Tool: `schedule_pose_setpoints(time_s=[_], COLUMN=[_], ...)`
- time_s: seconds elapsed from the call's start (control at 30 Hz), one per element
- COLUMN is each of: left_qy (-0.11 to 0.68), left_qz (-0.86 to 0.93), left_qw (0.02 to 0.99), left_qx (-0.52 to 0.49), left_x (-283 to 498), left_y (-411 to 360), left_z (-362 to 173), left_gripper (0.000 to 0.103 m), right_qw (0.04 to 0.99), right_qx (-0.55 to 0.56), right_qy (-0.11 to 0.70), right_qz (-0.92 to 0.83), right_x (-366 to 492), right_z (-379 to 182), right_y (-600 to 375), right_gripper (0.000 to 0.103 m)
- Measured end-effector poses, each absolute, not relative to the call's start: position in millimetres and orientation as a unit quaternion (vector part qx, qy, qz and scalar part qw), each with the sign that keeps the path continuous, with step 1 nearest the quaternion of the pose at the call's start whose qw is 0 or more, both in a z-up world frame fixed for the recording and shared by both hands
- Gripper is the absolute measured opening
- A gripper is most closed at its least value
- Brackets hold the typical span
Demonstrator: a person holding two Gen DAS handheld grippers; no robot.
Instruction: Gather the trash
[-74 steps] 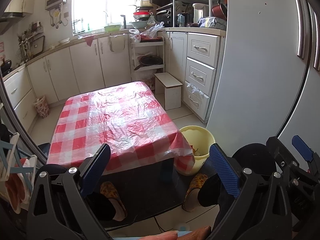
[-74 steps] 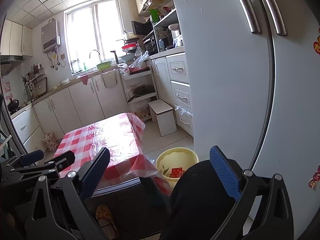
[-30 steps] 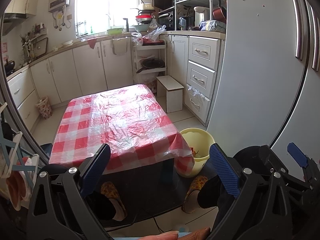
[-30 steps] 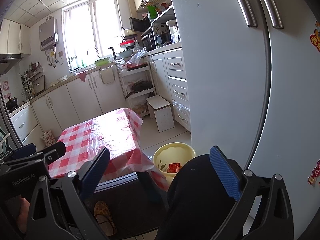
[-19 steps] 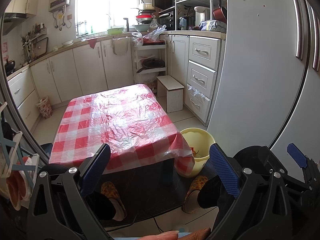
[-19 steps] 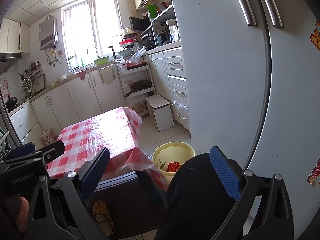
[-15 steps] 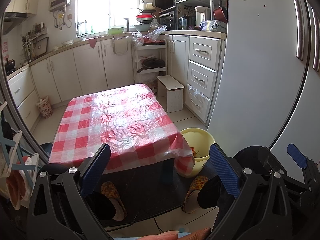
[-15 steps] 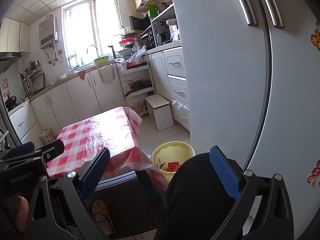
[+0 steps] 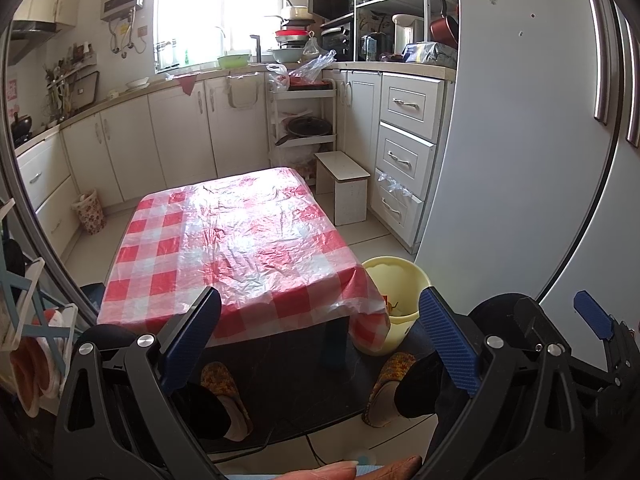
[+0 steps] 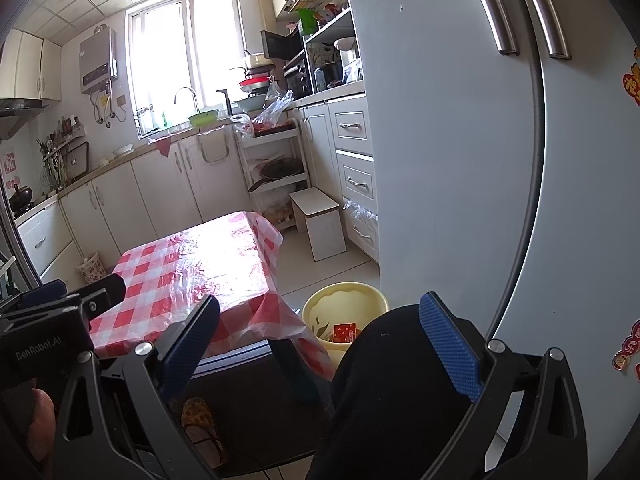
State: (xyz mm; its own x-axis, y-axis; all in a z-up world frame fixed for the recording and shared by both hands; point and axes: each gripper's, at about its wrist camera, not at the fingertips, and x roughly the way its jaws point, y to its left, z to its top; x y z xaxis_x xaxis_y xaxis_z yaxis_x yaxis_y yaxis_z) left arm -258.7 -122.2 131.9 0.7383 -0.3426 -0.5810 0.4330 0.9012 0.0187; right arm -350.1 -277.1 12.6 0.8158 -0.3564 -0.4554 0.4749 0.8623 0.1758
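A small kitchen seen from two hand-held claws, both raised above the person's lap. The left gripper (image 9: 318,338) fills the bottom of the left wrist view; its blue-padded fingers (image 9: 191,334) stand wide apart and hold nothing. The right gripper (image 10: 320,344) fills the bottom of the right wrist view, likewise spread wide and empty, with the person's dark-clad knee (image 10: 392,380) rising between its fingers.

At centre frame in the left wrist view stands a low table (image 9: 236,248) covered by a red-and-white checked cloth under crinkled clear plastic. Just beside its lower right corner, on the floor, sits a yellow bucket (image 9: 416,280), partly overlapped by the hanging cloth. In the right wrist view the bucket (image 10: 344,296) lies at lower centre, its inside visible: a red packet (image 10: 345,333) and other small scraps rest at the bottom.

A tall white refrigerator (image 9: 520,140) occupies the right of both frames, close behind the bucket. A white stool (image 9: 346,192) stands between the table's far right corner and the drawers. White cabinets (image 9: 168,136) run along the upper left under a bright window (image 9: 216,8). A slippered foot (image 9: 390,380) shows at lower right of the left wrist view, near the bucket.
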Motion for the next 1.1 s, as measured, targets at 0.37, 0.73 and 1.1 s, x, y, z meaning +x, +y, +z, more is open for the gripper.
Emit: schedule_pose_setpoints(time_s=[0.37, 0.73, 1.1], left_qy=[0.294, 0.294, 0.292], left_qz=[-0.205, -0.204, -0.199], left_qw=[0.931, 0.931, 0.932], left_qx=[0.077, 0.077, 0.076], left_x=[-259.7, -260.1, -261.3], left_y=[-123.2, -124.0, -124.2], left_z=[132.1, 131.8, 132.3], left_gripper=[0.095, 0.095, 0.095], right_qw=[0.942, 0.941, 0.941], right_qx=[0.144, 0.144, 0.143], right_qy=[0.206, 0.207, 0.209], right_qz=[-0.222, -0.224, -0.224], right_x=[-350.8, -351.5, -352.3], right_z=[11.3, 10.5, 8.3], right_y=[-282.2, -284.3, -286.0], right_gripper=[0.096, 0.096, 0.096])
